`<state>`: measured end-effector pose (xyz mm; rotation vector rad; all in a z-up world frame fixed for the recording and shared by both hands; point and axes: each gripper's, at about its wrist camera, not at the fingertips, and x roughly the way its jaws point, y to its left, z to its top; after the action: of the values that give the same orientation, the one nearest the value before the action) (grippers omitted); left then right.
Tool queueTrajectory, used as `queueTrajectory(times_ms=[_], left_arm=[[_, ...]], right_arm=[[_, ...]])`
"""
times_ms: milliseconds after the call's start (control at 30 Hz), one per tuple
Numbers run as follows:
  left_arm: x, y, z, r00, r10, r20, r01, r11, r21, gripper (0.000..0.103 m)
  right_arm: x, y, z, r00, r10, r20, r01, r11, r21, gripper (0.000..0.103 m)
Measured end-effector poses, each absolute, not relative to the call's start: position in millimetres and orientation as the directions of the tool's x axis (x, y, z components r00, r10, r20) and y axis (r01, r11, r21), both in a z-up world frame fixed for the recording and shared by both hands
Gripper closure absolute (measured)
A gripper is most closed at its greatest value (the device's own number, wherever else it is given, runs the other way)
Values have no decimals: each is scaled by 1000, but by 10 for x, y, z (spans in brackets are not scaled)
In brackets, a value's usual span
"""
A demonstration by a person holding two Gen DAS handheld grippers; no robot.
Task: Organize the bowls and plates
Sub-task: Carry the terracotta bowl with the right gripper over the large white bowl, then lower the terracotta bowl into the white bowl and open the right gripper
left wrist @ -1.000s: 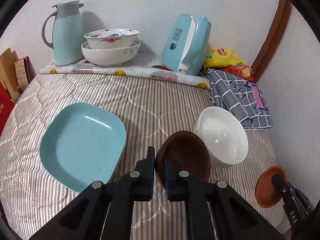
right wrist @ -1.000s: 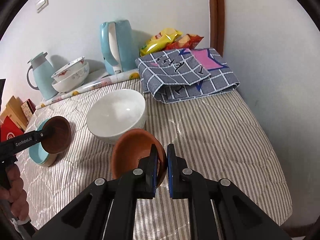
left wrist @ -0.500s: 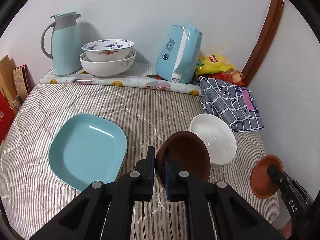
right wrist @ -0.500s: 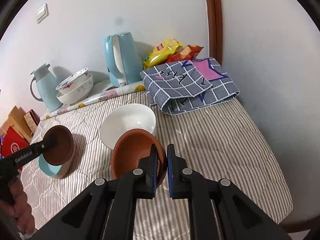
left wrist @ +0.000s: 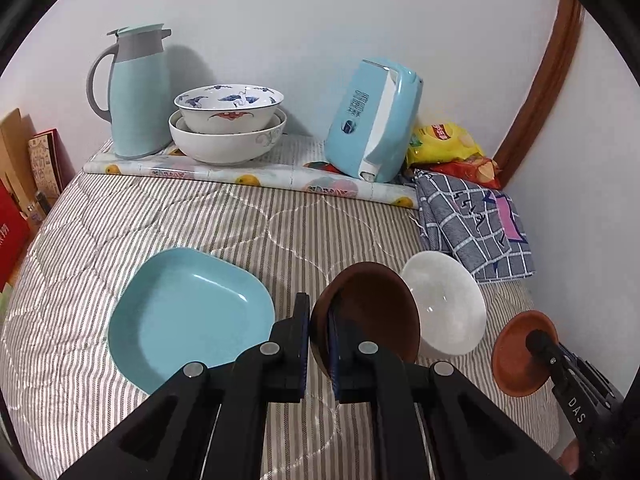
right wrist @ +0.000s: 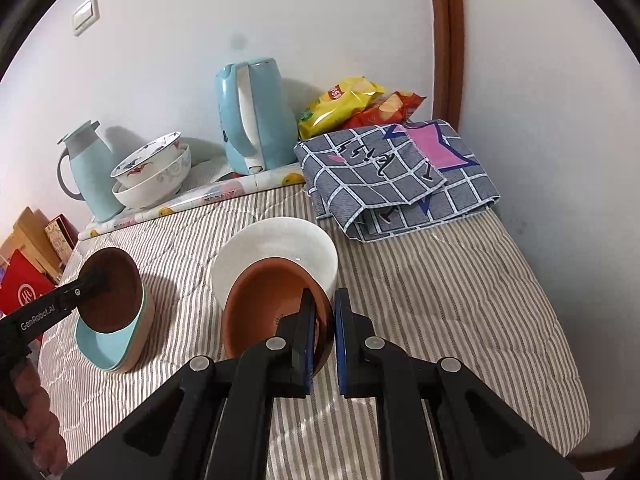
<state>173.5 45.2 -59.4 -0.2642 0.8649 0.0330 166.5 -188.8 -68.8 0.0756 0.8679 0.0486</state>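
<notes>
My left gripper (left wrist: 319,316) is shut on the rim of a dark brown bowl (left wrist: 372,312), held in the air between a teal square plate (left wrist: 188,316) and a white bowl (left wrist: 444,304) on the striped bed. In the right wrist view the dark brown bowl (right wrist: 110,288) hangs over the teal plate (right wrist: 108,344). My right gripper (right wrist: 321,312) is shut on the rim of an orange-brown bowl (right wrist: 268,304), held just in front of the white bowl (right wrist: 276,256). The orange-brown bowl also shows in the left wrist view (left wrist: 520,352).
At the back wall stand a teal jug (left wrist: 134,92), two stacked patterned bowls (left wrist: 228,128) and a blue kettle (left wrist: 374,120) on a printed mat. Snack bags (left wrist: 444,140) and a folded checked cloth (left wrist: 472,224) lie at the right. Boxes (left wrist: 20,184) stand at the left.
Both grippers have pulled back and risen with their bowls still held. The right gripper's orange-brown bowl now overlaps the white bowl's near rim in view.
</notes>
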Motion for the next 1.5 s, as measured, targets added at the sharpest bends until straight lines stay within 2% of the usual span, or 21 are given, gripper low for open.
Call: queueTrajectory(times_ms=[400, 1500], left_arm=[[1944, 563, -614, 646, -65, -760, -151, 966, -211, 94], [2334, 784, -1003, 583, -34, -812, -214, 957, -194, 94]], right_arm=[[1993, -1729, -728, 633, 86, -769, -29, 996, 88, 94], [2621, -1482, -1365, 534, 46, -844, -58, 998, 18, 94]])
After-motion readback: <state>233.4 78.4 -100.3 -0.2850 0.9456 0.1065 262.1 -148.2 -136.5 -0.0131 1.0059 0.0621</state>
